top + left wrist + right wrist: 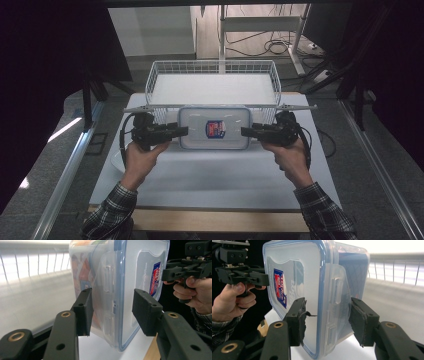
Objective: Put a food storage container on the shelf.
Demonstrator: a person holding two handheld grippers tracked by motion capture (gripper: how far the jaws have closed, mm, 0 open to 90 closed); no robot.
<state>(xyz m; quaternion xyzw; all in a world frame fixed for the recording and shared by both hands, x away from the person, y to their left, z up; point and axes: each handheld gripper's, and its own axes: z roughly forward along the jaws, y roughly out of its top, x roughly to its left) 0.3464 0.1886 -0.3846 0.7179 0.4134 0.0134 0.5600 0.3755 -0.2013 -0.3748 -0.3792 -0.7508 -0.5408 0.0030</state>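
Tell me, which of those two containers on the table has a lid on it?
The clear plastic box with the blue-rimmed lid, held between the two grippers. The white wire basket behind it is open on top.

Both forearms enter from the near edge of the table, sleeves plaid. The left hand [141,155] holds the left gripper [184,131] level, pointing inward; the right hand [285,152] holds the right gripper [245,131] level, facing it. Each pair of jaws clamps one end of the box [215,128].
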